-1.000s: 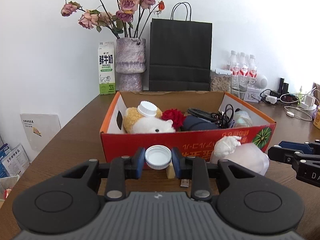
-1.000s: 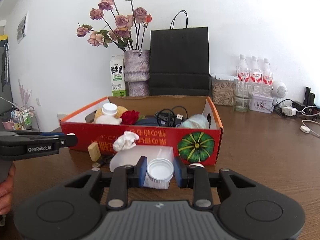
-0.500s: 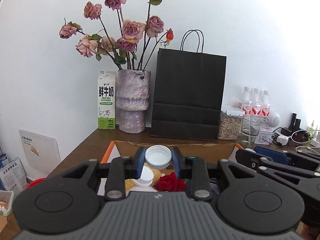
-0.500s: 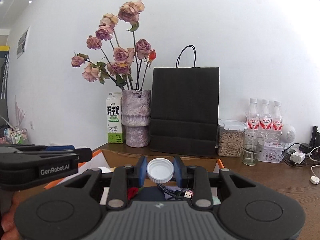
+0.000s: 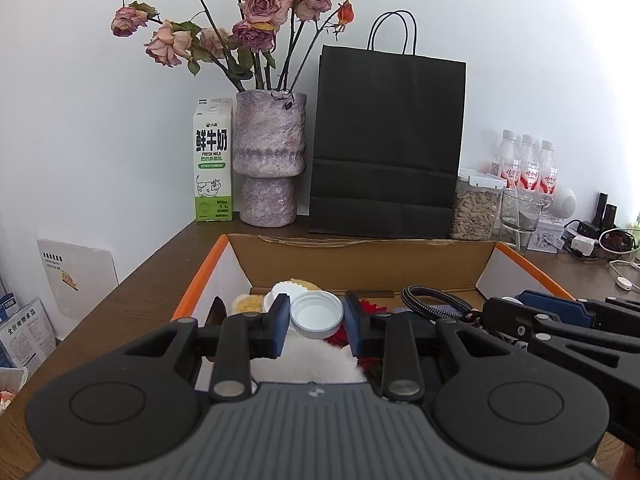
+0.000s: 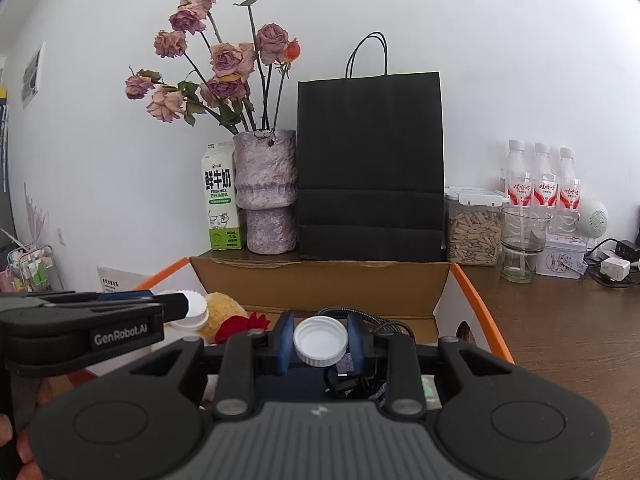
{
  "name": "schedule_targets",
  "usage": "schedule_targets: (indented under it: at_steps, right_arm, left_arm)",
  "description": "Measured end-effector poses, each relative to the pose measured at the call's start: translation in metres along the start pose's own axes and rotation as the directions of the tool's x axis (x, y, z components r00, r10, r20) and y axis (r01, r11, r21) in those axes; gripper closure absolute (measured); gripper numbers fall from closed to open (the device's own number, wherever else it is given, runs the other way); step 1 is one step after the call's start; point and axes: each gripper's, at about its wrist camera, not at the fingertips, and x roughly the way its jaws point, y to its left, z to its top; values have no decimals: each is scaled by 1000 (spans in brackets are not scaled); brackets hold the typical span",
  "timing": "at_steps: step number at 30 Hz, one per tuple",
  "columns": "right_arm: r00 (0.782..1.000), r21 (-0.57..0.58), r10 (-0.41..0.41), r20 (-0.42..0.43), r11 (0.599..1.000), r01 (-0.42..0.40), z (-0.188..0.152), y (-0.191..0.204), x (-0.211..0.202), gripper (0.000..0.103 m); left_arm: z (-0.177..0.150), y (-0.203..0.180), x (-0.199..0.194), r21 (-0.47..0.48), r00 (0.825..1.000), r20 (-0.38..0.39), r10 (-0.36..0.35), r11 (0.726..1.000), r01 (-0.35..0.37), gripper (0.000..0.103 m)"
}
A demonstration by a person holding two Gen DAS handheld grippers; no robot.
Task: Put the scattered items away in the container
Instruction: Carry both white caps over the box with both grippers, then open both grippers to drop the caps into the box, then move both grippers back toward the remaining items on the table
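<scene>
I am holding two small things at once, both above the cardboard box [image 5: 362, 258], which is my landmark. My left gripper [image 5: 317, 322] is clamped on a white cap [image 5: 317, 315], open side facing up toward me, and it hangs over the left part of the box, above the plush toy [image 5: 250, 303] and the red flower [image 5: 370, 307]. My right gripper [image 6: 321, 340] is clamped on a second white cap [image 6: 321, 341], and it hangs over the right part of the box, above the black cable [image 6: 362, 316].

What can go wrong from here, in my judgement: the box is already quite full and its contents are soft and uneven. If I let go from this height, a light cap may bounce on the plush toy or roll from the cable and jump over the box wall to the table [image 6: 568, 328]. Also my two grippers are just beside each other over the box, so a careless sideways move can make them collide and knock one cap loose.

Compared with one second ago, the view is different: then both grippers were low in front of the red front wall of the box, with a tissue bag near it. Now this front wall is out of sight under me and I look at the back wall and inside
</scene>
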Motion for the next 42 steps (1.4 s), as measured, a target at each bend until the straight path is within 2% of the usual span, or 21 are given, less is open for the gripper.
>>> schedule_targets:
  at_steps: [13,15,16,17,18,19,21,24,42]
  right_arm:
    - [1000,-1,-4,12,1000,4,0,-2,-5,75]
    - [1000,-5,-5,11,1000,5,0,-3,-6,75]
    - [1000,-5,-6,13,1000,6,0,-3,-7,72]
    - [1000,-5,-7,16,1000,7,-1,-4,-9,67]
    - [1000,-4,-9,22,1000,9,0,-4,-11,48]
    - [999,-2,-15,32,1000,15,0,-5,-14,21]
    - [997,-1,-23,73,1000,23,0,-6,-21,0]
    - [993,-1,-38,110,999,38,1,-6,-31,0]
    - [994,-18,-65,90,998,67,-8,-5,-40,0]
  left_arm:
    - [-1,-2,-8,11,999,43,-3,1000,2,73]
    - [0,-1,-14,8,997,73,-2,1000,2,69]
    - [0,-1,-17,6,996,90,-1,1000,0,64]
    - [0,0,-21,-2,994,111,2,1000,-2,42]
    - [0,0,-26,-13,990,139,7,1000,-5,10]
    - [-1,1,-31,-25,984,176,14,1000,-9,0]
    - [-4,1,-42,-35,965,260,27,999,-19,0]
    - [-5,-1,-49,-23,956,290,53,999,-48,0]
    - [-12,3,-54,-1,968,251,29,1000,-30,0]
